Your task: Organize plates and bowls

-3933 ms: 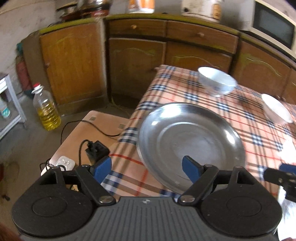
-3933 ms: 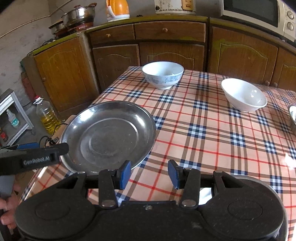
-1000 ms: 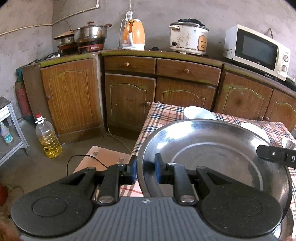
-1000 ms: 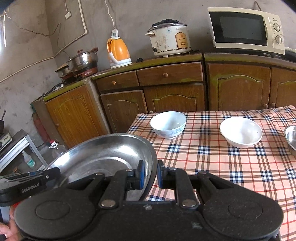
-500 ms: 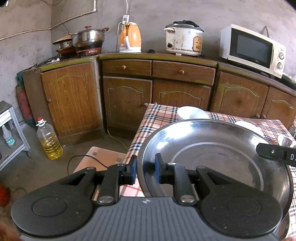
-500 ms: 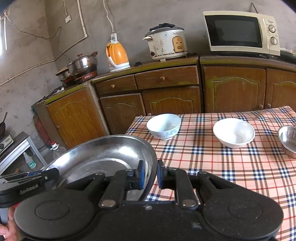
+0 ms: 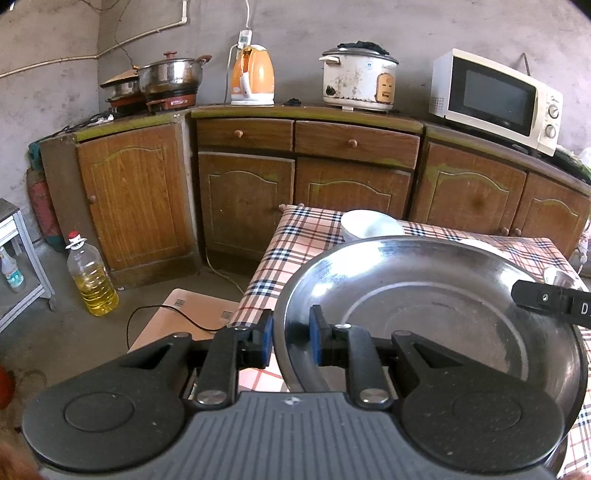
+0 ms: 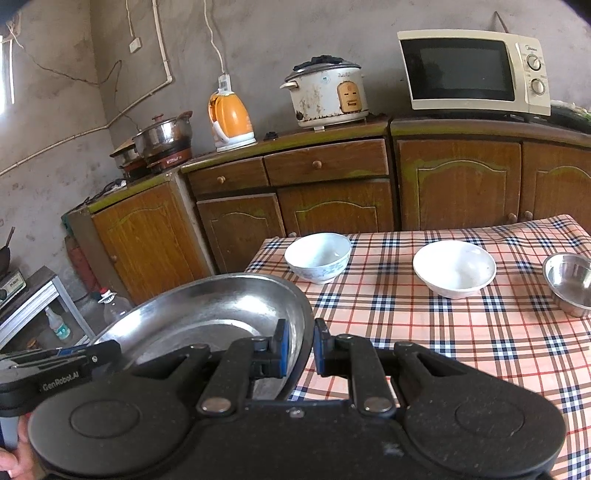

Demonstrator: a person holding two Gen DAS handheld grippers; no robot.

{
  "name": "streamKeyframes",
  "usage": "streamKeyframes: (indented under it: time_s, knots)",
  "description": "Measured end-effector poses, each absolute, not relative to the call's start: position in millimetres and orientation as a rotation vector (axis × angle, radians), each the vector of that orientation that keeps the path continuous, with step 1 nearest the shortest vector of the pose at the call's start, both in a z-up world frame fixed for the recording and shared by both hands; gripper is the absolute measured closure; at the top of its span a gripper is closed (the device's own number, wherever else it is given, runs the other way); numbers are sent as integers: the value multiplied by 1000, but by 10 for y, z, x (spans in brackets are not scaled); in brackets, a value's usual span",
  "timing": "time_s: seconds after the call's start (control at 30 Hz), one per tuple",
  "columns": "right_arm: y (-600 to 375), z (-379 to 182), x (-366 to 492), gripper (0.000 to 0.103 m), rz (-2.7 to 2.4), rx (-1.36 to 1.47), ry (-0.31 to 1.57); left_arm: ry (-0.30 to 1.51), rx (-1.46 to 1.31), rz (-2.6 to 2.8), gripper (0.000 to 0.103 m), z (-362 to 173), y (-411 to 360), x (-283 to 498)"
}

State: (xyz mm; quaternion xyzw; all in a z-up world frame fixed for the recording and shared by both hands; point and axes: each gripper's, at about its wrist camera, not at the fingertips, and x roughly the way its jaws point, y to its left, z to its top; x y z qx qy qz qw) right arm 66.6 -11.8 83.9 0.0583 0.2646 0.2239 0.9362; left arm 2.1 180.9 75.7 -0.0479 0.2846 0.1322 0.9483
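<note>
We see both views in soft daylight. In the right wrist view a window (image 8: 9, 62) at the far left edge is blown out white. Glare streaks the steel plate (image 7: 424, 291). Fisheye distortion bows the cabinets (image 7: 306, 173) and darkens all 4 corners. Focus is sharp, without motion blur.

You stood facing rough grey plaster walls (image 8: 280, 33); brown wooden cabinets (image 7: 243, 206) curved along them; a microwave (image 8: 469, 70), rice cooker (image 8: 327, 96), orange kettle (image 7: 253, 75) and steel pot (image 7: 171, 75) sat on top; an oil bottle (image 7: 92, 284) stood on the concrete floor (image 7: 74, 332).
</note>
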Motion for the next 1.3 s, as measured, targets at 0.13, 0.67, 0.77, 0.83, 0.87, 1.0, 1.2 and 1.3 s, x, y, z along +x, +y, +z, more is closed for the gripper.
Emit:
streamKeyframes:
  time_s: [0.13, 0.67, 0.77, 0.83, 0.87, 1.0, 1.2, 1.3]
  knots:
    - [-153, 833, 639, 84, 453, 118, 539, 579, -97, 263, 83, 753, 1778, 5]
    - [-256, 818, 591, 84, 444, 117, 533, 583, -103, 246, 83, 735, 1705, -45]
    - [-270, 823, 578, 84, 444, 119, 534, 581, -99, 247, 83, 737, 1689, -57]
    - [-290, 824, 559, 84, 443, 120, 533, 580, -100, 245, 83, 731, 1673, -62]
    - [-301, 826, 551, 84, 442, 119, 532, 580, -100, 243, 83, 728, 1660, -66]
    - [-318, 840, 539, 84, 440, 122, 533, 580, -101, 238, 83, 726, 1643, -72]
    - [-379, 838, 503, 84, 435, 126, 529, 578, -100, 231, 83, 724, 1607, -98]
    - [-396, 834, 482, 84, 432, 126, 529, 578, -100, 227, 83, 717, 1593, -116]
